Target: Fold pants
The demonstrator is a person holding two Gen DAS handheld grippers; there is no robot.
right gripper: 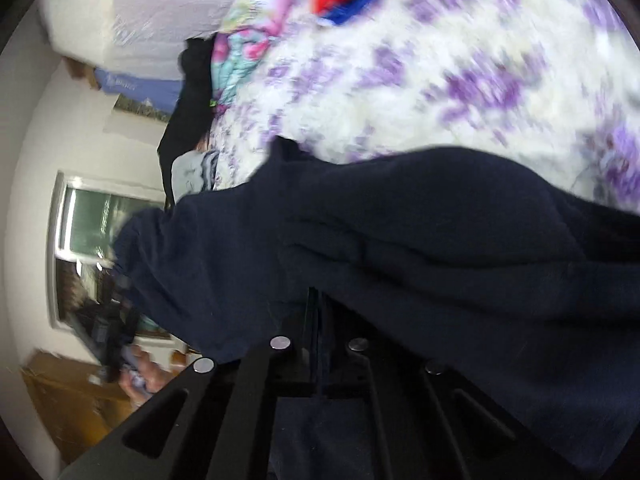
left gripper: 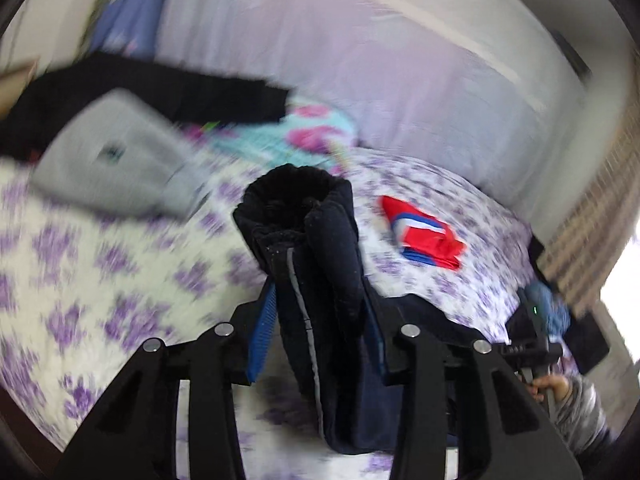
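Pants (left gripper: 320,264) bunched in left claw (left gripper: 320,320); right claw (right gripper: 320,320) clamped on fabric.

My left gripper (left gripper: 320,320) is matt black plastic with shiny metal pins and ribbed blue pads (left gripper: 262,332). The navy pants (left gripper: 316,264) it holds are soft, fuzzy, matt cloth with a grey stripe. The bedspread (left gripper: 120,260) is purple-flowered cotton-like cloth. The red garment (left gripper: 424,240) looks smooth and slightly glossy; the grey folded one (left gripper: 116,160) matt.
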